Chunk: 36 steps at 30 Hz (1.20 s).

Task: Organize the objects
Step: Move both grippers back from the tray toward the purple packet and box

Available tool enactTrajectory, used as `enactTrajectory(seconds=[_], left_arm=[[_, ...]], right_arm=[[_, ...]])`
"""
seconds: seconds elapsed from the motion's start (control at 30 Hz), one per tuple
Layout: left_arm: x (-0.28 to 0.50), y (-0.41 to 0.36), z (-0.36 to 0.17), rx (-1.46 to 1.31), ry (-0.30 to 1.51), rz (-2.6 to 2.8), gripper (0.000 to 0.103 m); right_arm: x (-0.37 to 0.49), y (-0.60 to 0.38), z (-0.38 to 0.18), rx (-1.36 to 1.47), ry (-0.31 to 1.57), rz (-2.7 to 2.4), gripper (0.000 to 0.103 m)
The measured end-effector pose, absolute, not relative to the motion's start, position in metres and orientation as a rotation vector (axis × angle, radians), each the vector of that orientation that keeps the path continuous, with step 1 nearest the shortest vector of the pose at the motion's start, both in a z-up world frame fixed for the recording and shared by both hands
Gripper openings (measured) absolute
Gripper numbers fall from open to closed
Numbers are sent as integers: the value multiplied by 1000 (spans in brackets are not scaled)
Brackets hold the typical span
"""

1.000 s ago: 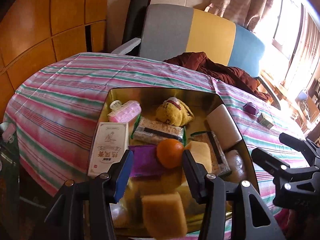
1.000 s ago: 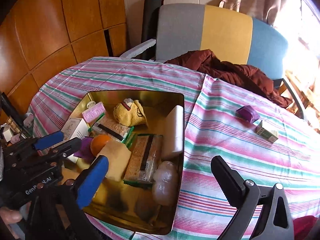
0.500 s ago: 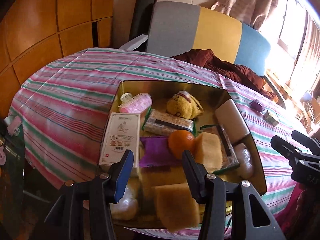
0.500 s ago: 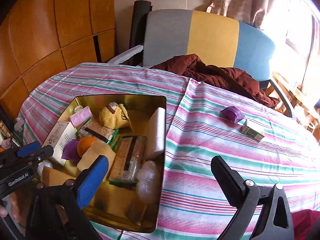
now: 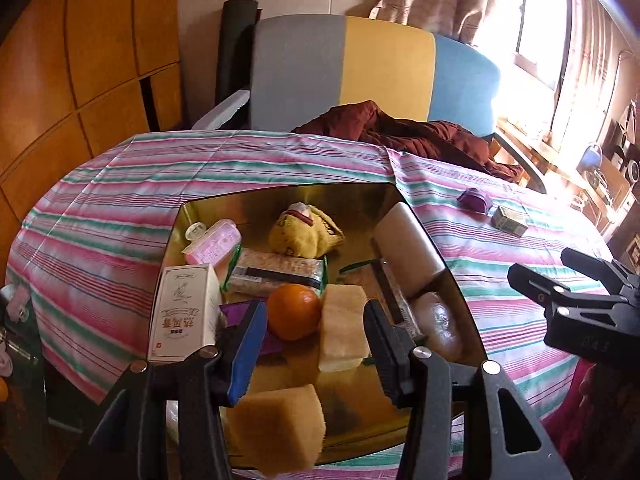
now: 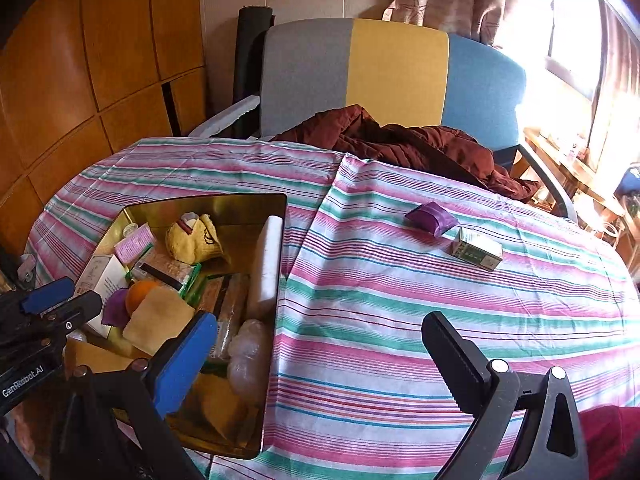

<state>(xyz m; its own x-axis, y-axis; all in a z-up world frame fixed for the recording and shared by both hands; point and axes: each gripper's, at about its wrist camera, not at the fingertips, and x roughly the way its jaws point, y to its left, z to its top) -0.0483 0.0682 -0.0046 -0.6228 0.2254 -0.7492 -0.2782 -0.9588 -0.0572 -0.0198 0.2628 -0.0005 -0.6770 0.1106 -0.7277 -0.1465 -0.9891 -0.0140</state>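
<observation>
Both sets of jaws are standing open and empty: the left gripper (image 5: 312,344) is hovering over the gold tray (image 6: 280,200), the right gripper (image 6: 316,352) over the striped surface (image 6: 400,300); a purple pouch (image 6: 431,218) and what looks like a small green box (image 6: 478,254) are lying near the far right edge.

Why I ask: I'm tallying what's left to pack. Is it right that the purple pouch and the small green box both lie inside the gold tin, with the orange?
Not quite. The orange is inside the gold tin, but the purple pouch and the small green box lie outside it on the striped tablecloth, side by side. The right wrist view shows this plainly.
</observation>
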Motion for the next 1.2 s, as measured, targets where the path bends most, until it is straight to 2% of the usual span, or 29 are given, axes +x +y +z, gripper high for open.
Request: enactTrajectory(seconds=[0.43, 0.97, 1.03, 1.2], left_arm=[[-43, 102, -10, -1192, 174, 2525, 51], [-43, 133, -16, -1210, 249, 2454, 51], [-44, 138, -17, -1213, 261, 2447, 51], [-48, 155, -17, -1209, 286, 2426, 51]], right_arm=[[-17, 323, -5, -1163, 105, 2635, 103], [-41, 439, -13, -1063, -72, 2408, 103], [-40, 462, -24, -1061, -31, 2365, 103], [-32, 507, -50, -1164, 270, 2297, 103]])
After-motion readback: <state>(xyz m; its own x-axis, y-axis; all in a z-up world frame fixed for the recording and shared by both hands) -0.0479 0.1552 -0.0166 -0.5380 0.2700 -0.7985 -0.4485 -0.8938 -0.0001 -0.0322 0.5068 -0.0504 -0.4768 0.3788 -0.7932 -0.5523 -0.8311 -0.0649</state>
